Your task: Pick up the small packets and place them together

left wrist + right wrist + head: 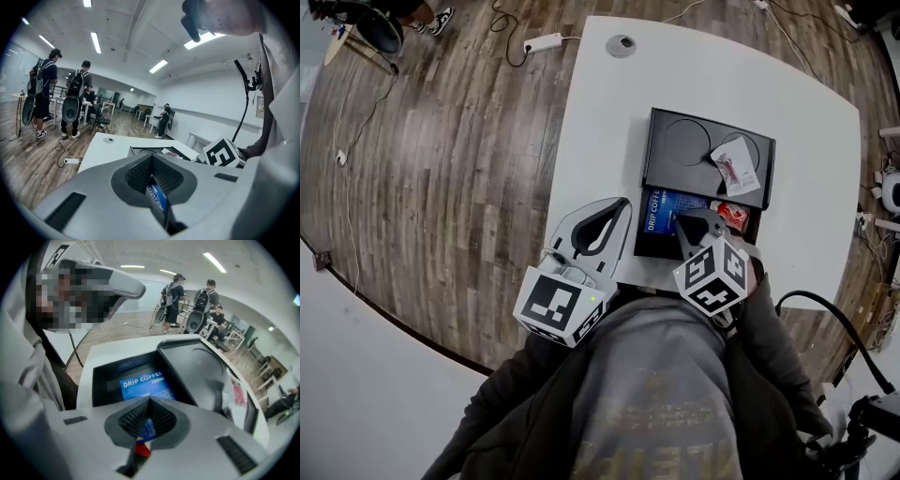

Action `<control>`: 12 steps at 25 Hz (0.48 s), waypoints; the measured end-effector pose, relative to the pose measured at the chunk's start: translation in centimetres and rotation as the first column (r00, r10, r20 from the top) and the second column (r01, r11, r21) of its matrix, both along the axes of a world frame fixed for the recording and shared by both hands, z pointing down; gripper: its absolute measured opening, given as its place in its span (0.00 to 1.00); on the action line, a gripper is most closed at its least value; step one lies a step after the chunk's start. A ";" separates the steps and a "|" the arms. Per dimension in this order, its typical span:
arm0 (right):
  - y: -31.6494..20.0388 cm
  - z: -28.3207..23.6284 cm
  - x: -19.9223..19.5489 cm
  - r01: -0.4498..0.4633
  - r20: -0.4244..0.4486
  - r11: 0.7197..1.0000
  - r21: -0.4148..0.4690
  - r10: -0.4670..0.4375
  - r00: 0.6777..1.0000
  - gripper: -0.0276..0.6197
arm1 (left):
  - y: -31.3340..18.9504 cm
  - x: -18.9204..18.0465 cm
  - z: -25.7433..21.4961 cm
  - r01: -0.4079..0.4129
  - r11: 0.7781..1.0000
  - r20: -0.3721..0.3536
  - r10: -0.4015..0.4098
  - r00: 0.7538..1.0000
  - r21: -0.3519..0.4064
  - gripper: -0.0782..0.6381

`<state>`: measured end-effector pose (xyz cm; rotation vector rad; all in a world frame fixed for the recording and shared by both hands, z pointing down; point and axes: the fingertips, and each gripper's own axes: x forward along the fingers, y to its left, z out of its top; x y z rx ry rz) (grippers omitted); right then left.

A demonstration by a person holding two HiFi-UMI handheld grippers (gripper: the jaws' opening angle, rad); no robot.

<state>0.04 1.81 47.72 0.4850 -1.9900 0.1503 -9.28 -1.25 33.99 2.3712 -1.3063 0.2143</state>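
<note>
firstly, the right gripper [149, 403] pointed steeply down into the open compartment of a black tray [661, 173] that stood on the white worktop [703, 75]. its jaws stood fully together. a corner of a small red packet [142, 449] was pinched in the seam between them, just behind the tips. in the head view the rest of that packet showed just to this gripper's right, inside the same compartment. directly below and ahead of the gripper a flat blue packet [143, 383] marked drip coffee lay on the compartment floor. further ahead and to the gripper's right, a white and red packet [736, 164] lay on the raised part of the tray. it lay partly over a round recess and well apart from the jaws.

the left gripper [622, 208] was held near level above the worktop, just beside the tray's near left corner. its jaws were closed on a blue drip coffee packet [158, 199], which showed nearly on edge in the gap between the pads. the tray lay ahead and to the right of this gripper.

beyond the left gripper, past the worktop's far edge, several persons [75, 98] stood or sat on the wooden floor [441, 169]. a white power strip [544, 42] lay on that floor, near the worktop's far corner.
</note>
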 end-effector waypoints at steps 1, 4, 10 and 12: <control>-0.3 -0.1 1.1 -0.043 -0.019 0.999 0.008 0.043 0.999 0.05 | -0.1 0.2 0.0 -0.008 1.000 0.001 0.008 1.000 0.001 0.11; -1.6 0.7 4.2 -0.143 -0.056 0.990 -0.007 0.143 0.988 0.05 | -1.2 1.0 0.2 -0.026 1.000 0.004 0.026 1.000 -0.004 0.11; -1.2 2.1 2.9 -0.108 -0.025 0.991 -0.079 0.107 0.994 0.05 | -1.9 2.9 -0.2 -0.071 0.997 0.005 0.071 0.997 -0.005 0.11; -1.2 1.7 2.8 -0.110 0.018 0.989 -0.095 0.112 0.994 0.05 | -1.9 3.2 -0.1 -0.077 0.997 0.008 0.077 0.997 -0.007 0.11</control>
